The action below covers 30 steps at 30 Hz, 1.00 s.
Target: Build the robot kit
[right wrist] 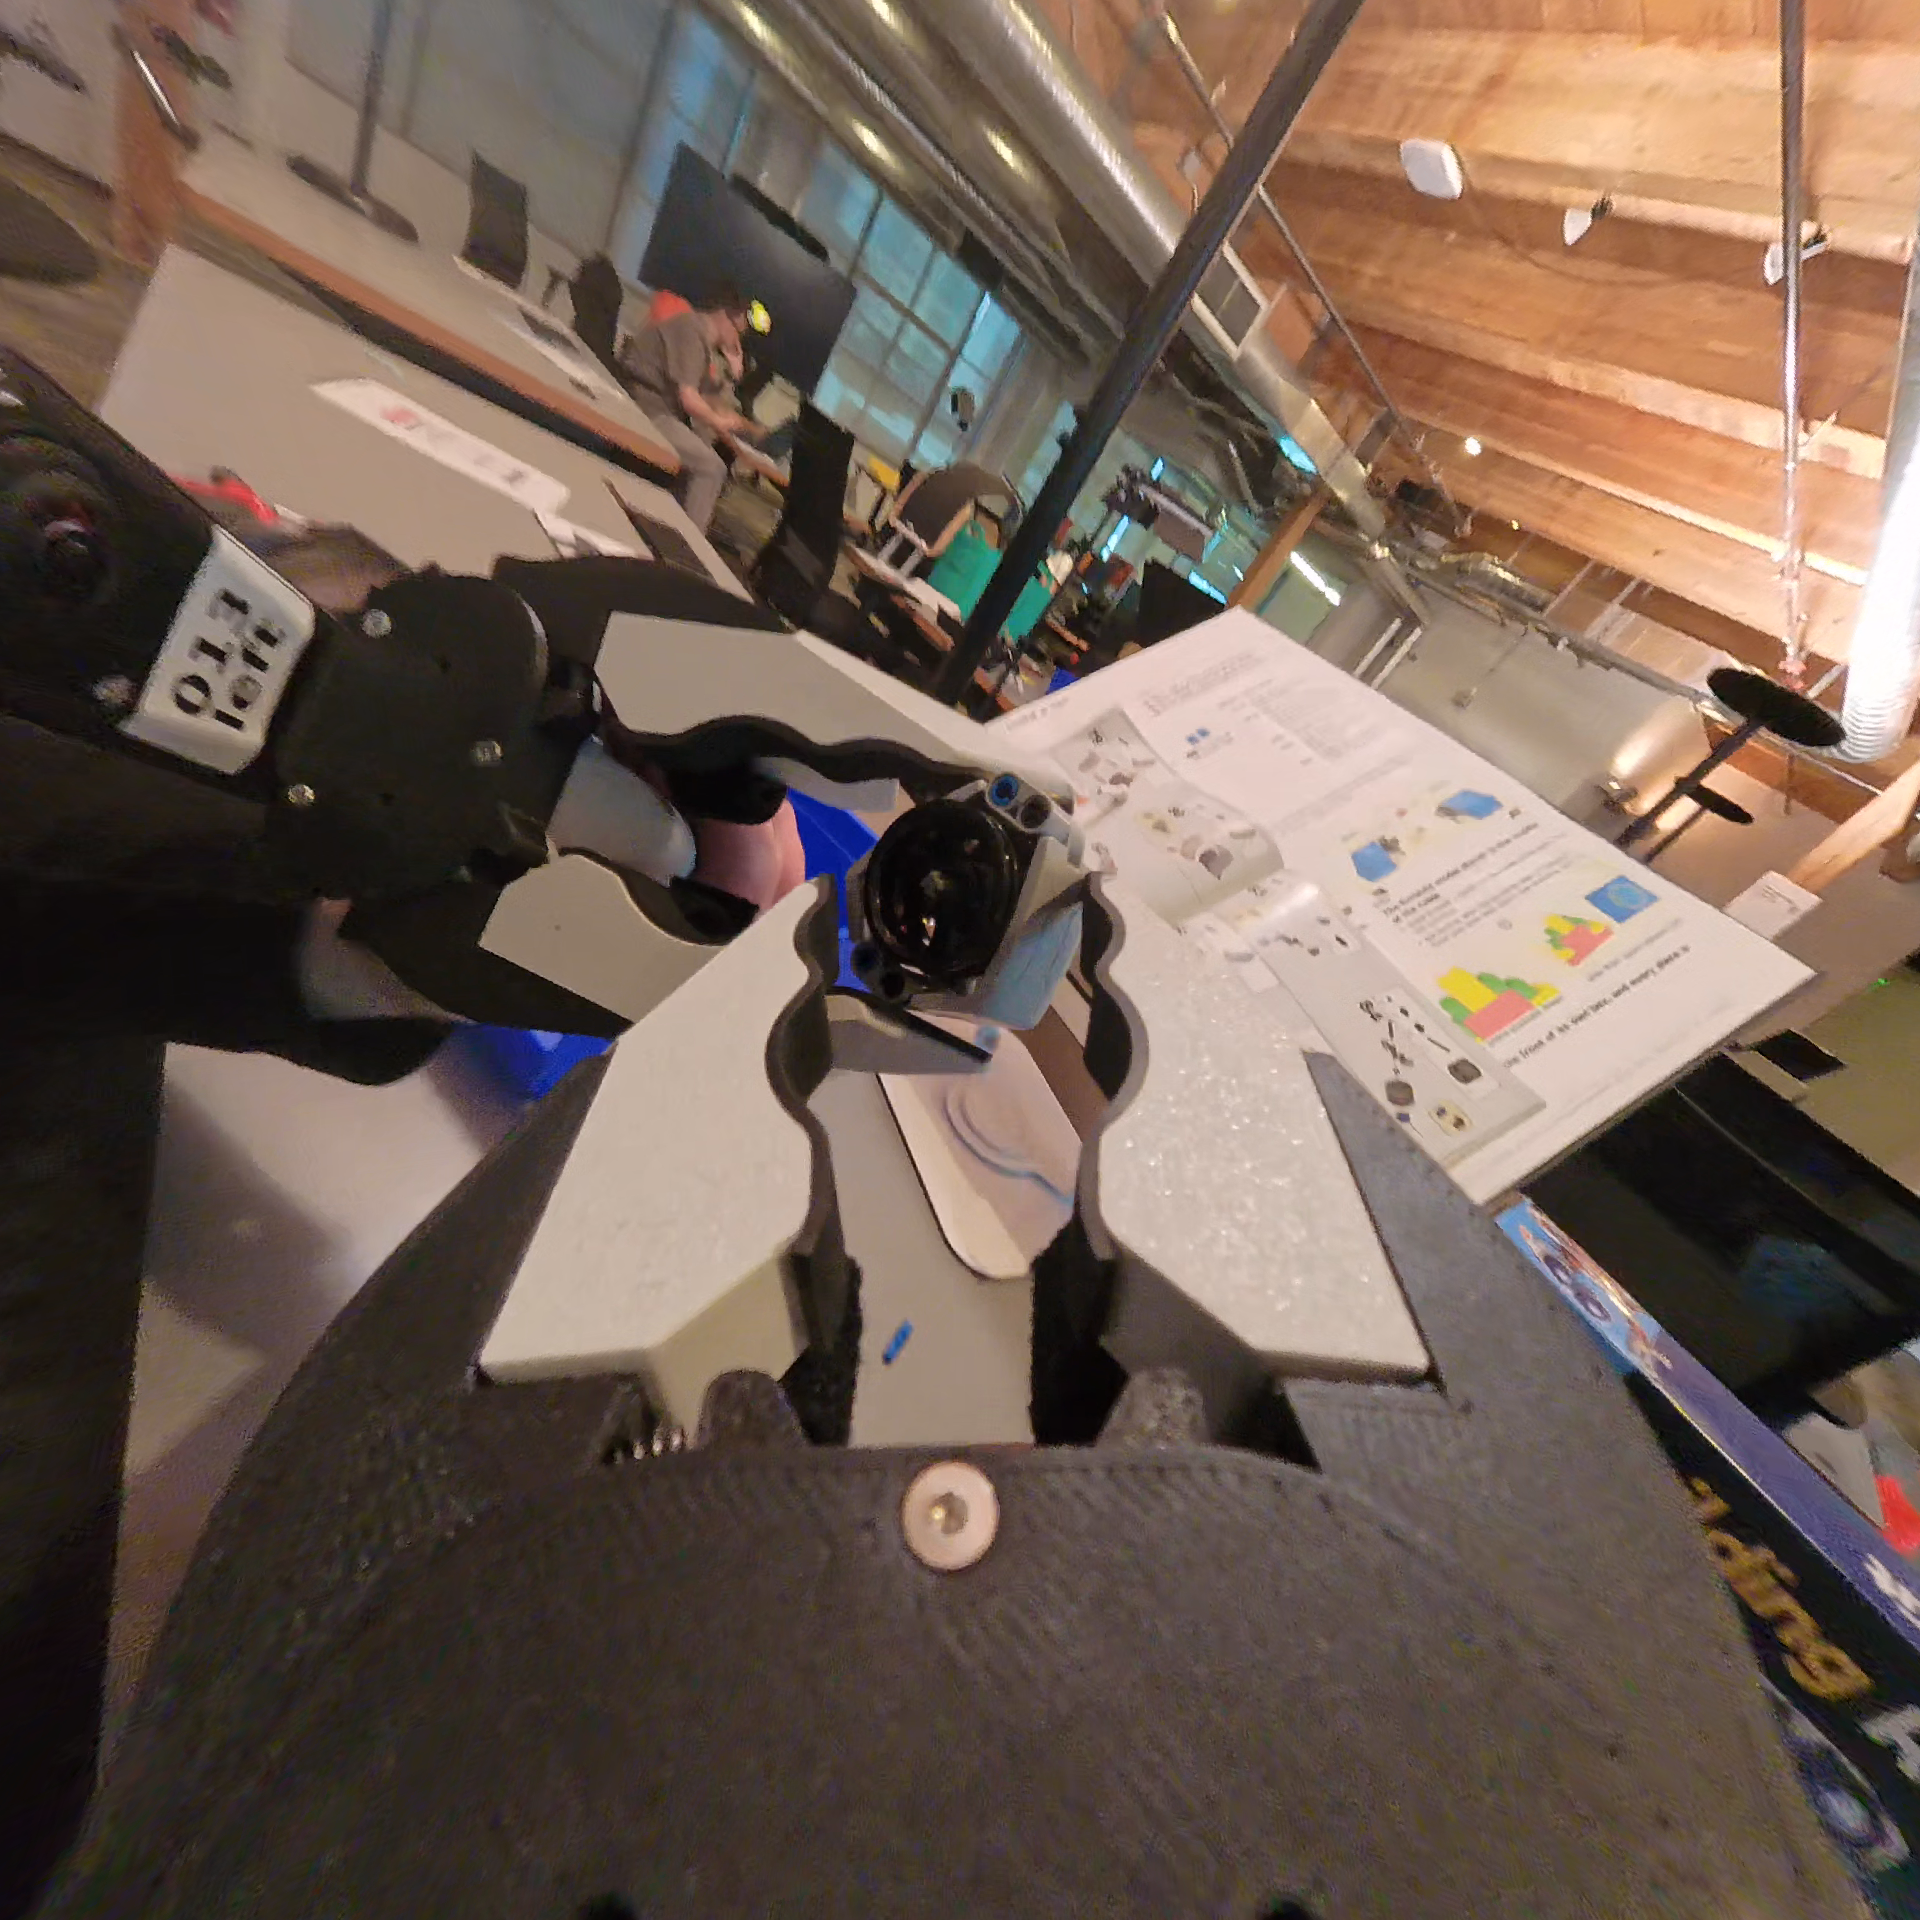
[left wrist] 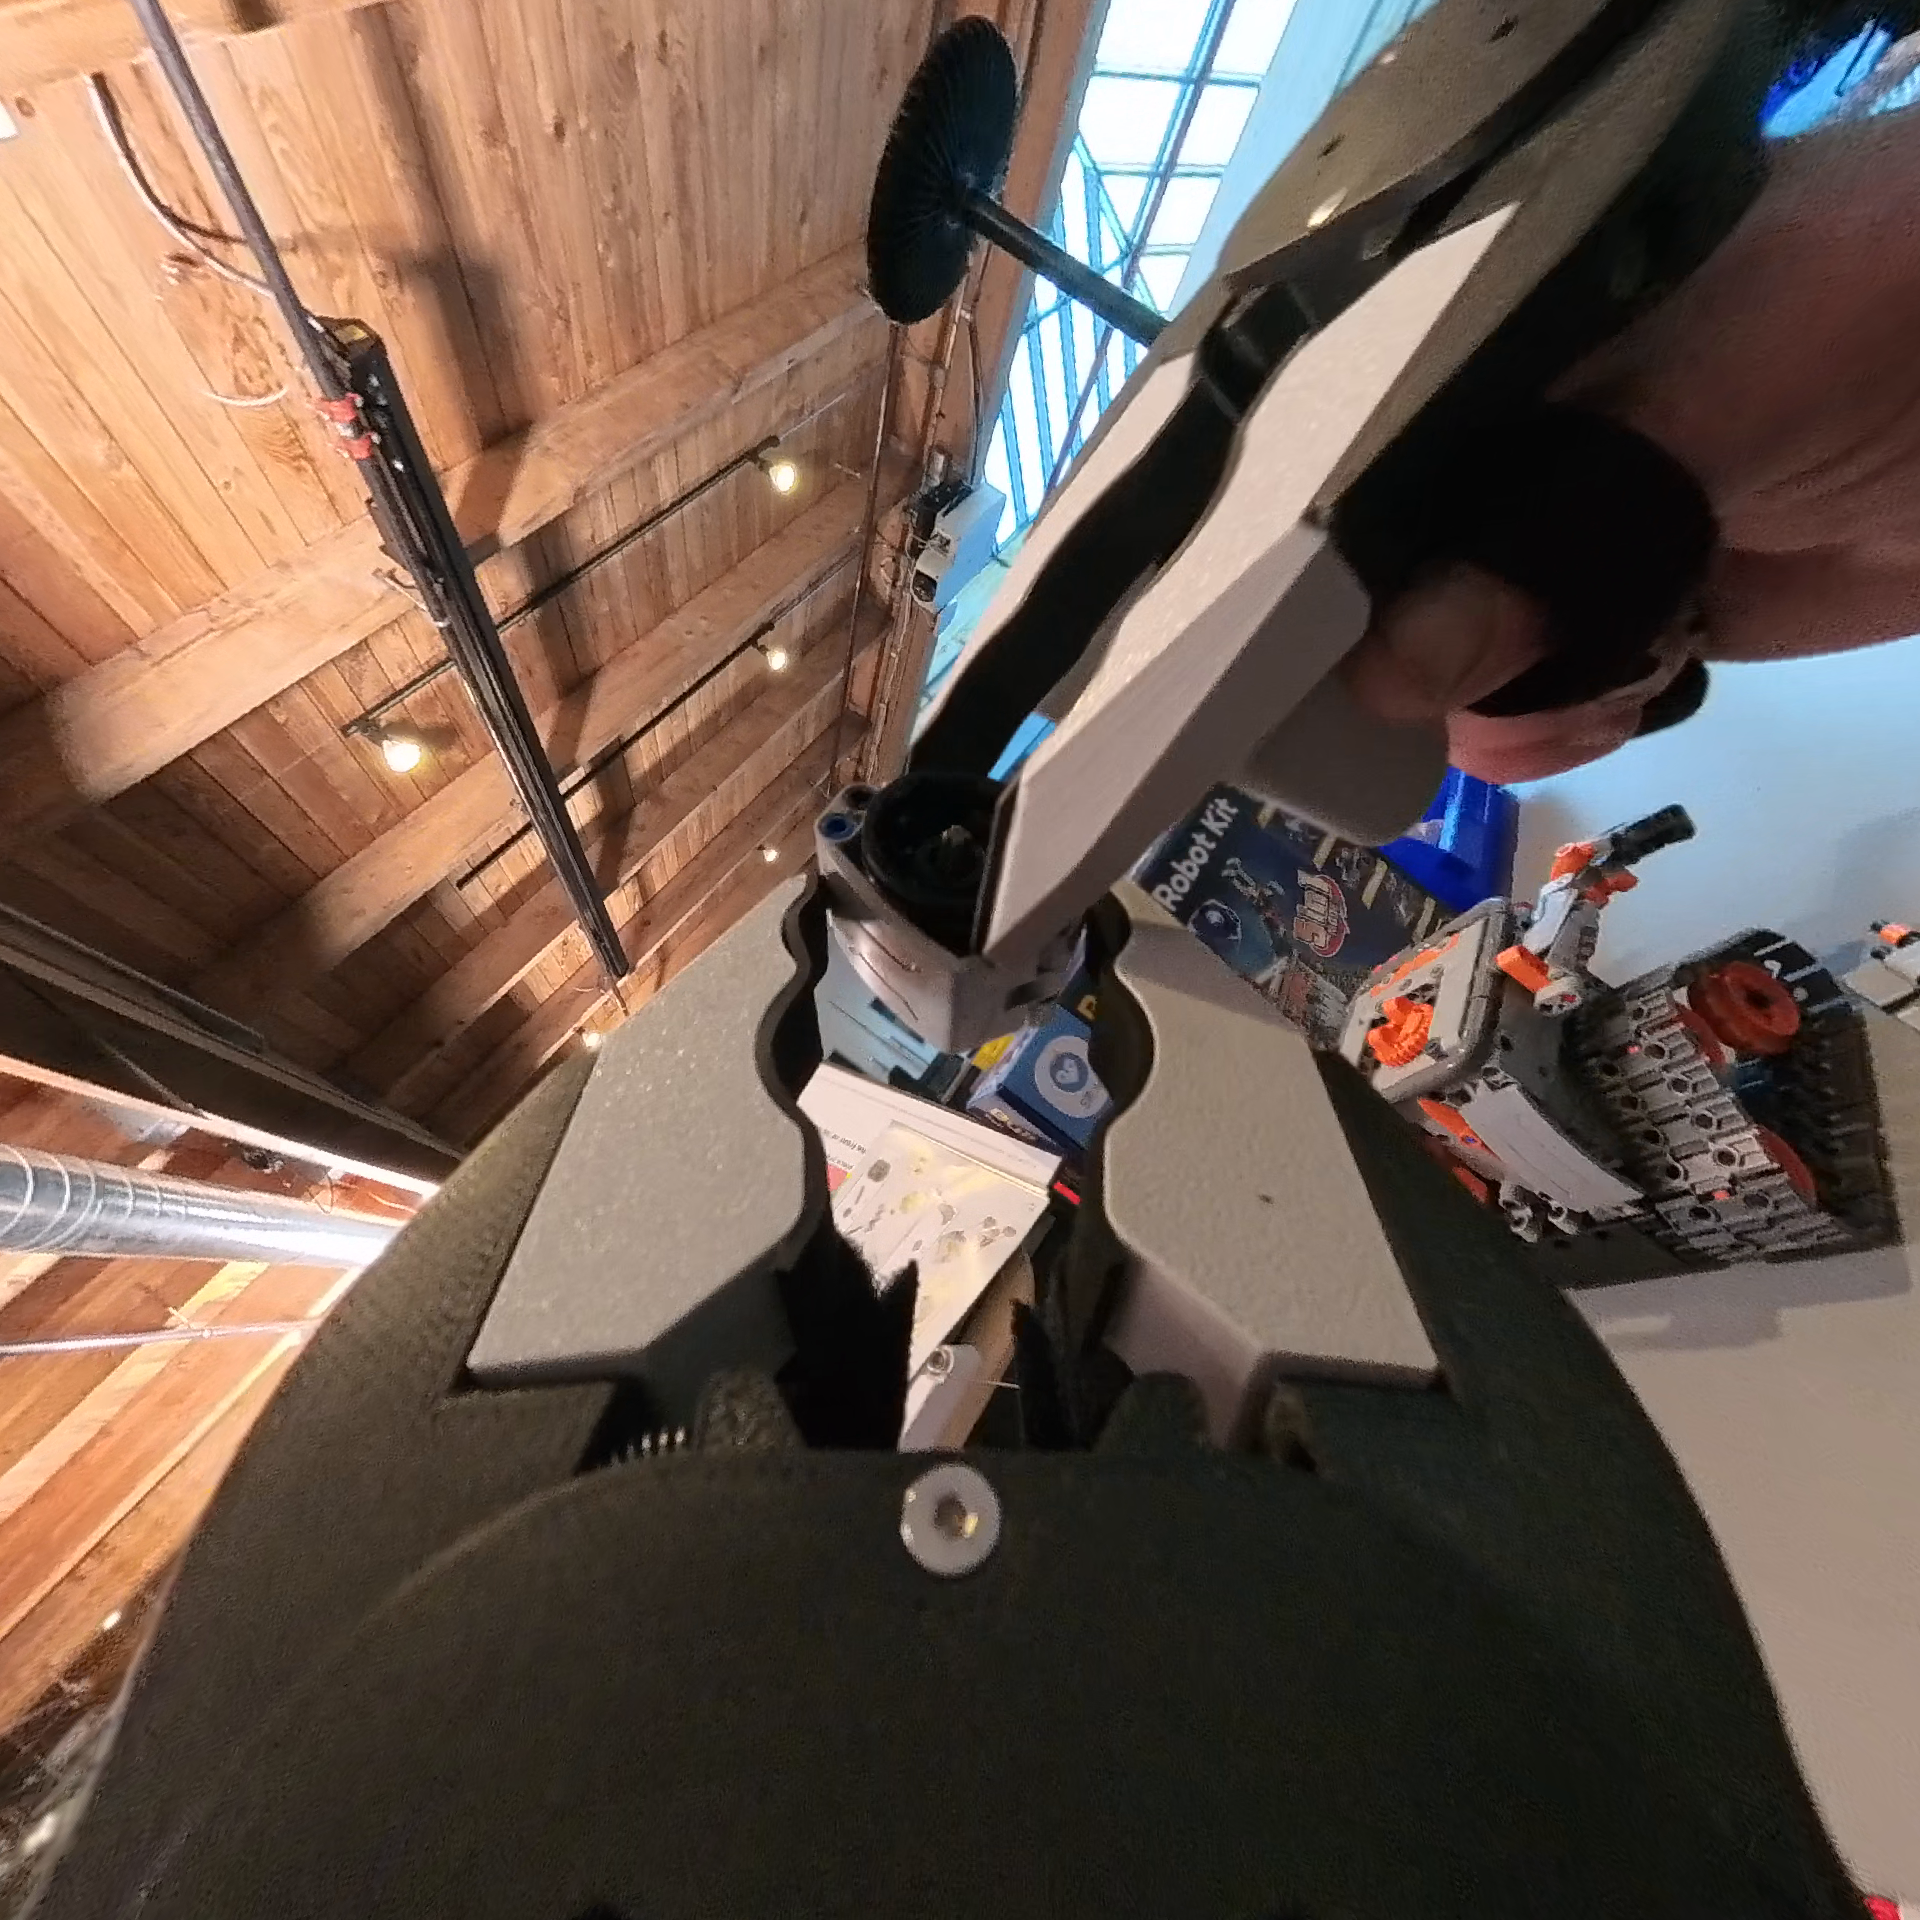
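A small grey brick assembly (left wrist: pixel 894 966) with a black round part and blue pins sits between both grippers. In the left wrist view my left gripper (left wrist: pixel 961 914) has its two fingertips closed on the assembly's grey sides. My right gripper (left wrist: pixel 956 821) comes in from the upper right, held by a gloved hand (left wrist: pixel 1558 582), and its tips clamp the end with the black round part. In the right wrist view the assembly (right wrist: pixel 935 894) is pinched between my right gripper's (right wrist: pixel 961 904) tips. My left gripper (right wrist: pixel 883 852) reaches in from the left and grips it too.
A tracked grey-and-orange brick robot (left wrist: pixel 1621 1091) and a kit box (left wrist: pixel 1278 904) stand behind the assembly. A printed instruction sheet (right wrist: pixel 1351 831) lies to the right, a blue bin (right wrist: pixel 821 842) behind. A black pole (right wrist: pixel 1122 364) rises ahead. A person (right wrist: pixel 686 384) sits far off. Left and right tips are no more than a few centimetres apart.
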Available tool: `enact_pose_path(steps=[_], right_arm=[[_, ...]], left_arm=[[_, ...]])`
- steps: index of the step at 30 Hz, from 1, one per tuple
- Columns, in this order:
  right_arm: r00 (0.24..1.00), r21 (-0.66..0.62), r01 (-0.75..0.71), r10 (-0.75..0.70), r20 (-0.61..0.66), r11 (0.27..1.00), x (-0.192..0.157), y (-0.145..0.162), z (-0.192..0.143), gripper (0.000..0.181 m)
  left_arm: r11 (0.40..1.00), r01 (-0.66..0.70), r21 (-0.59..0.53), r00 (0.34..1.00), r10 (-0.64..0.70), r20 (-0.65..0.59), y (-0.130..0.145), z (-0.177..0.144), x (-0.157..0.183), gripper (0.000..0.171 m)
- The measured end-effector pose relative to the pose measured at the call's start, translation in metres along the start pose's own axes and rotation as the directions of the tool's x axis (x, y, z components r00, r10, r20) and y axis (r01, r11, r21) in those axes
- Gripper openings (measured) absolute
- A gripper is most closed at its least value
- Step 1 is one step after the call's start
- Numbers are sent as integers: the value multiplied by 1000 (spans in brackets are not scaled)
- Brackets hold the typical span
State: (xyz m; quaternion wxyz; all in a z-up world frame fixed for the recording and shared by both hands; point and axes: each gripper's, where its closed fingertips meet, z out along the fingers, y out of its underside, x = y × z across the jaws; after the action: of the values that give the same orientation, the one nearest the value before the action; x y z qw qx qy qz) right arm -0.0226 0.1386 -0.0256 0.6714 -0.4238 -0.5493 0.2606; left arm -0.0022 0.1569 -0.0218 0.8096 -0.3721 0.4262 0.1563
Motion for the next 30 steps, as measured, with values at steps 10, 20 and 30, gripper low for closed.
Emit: enact_pose_path(steps=[10, 20, 30], right_arm=[[780, 67, -555, 491, 387, 829, 3, -6, 2, 31], [732, 74, -628, 556, 394, 775, 15, 10, 3, 30], [815, 43, -527, 491, 309, 849, 16, 36, 6, 30]], left_arm=[[990, 121, 74, 992, -119, -40, -4, -5, -9, 47], [988, 153, 4, 983, -152, -102, 14, 3, 4, 67], [960, 219, -177, 941, -256, -221, 33, 4, 17, 67]])
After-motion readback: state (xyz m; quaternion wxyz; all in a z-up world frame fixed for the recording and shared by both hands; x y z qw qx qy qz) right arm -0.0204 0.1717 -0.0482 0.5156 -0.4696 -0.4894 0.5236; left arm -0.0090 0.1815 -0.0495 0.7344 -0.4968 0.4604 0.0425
